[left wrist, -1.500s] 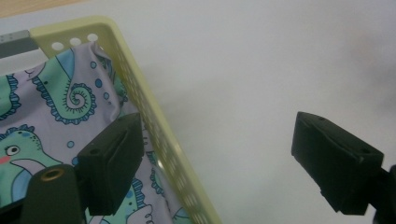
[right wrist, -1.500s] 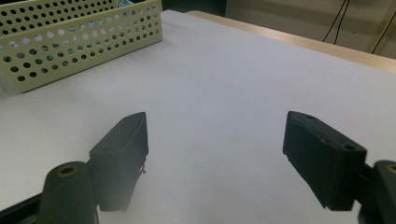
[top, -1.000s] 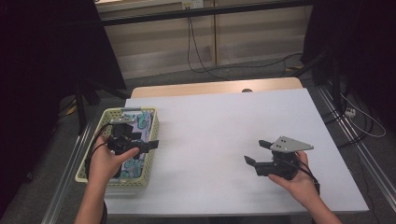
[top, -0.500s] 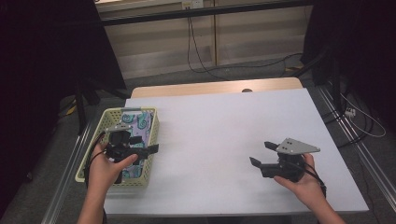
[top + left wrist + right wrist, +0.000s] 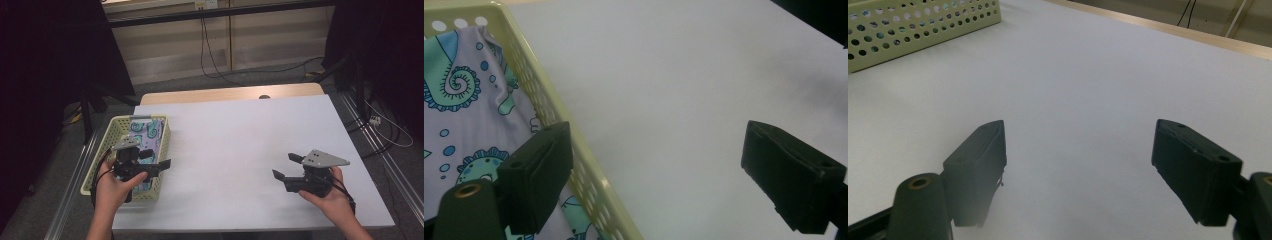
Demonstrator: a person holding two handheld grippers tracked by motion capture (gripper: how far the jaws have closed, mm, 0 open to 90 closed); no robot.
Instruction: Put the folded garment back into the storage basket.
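white and smooth, the table point(image 5: 240, 150) is taking up most of the room's middle, with a pale wooden strip showing along its far edge and grey floor and dark cables lying behind it.

at the table's left edge a pale yellow plastic basket point(image 5: 116, 137) is sitting, long and rectangular, its walls punched with rows of small round holes. a soft cloth point(image 5: 149, 134) is lying inside it, lilac with teal swirls, bubbles and sea creatures printed on it, crumpled against the basket's walls.

the left hand point(image 5: 111, 186) is coming in from the bottom and gripping the left gripper point(image 5: 159, 164) over the basket's near end, with the jaws pointing level toward the table's middle. in the left gripper view its blocky black jaws are standing wide apart with nothing between them, one over the cloth and the basket's wall, the other over bare table.

the right hand point(image 5: 327, 197) is holding the right gripper point(image 5: 286, 166) low over the table's near right part, well apart from the basket, jaws pointing left. they are standing apart too, matte black and wedge-shaped, holding nothing. a flat grey three-cornered plate is riding on top.
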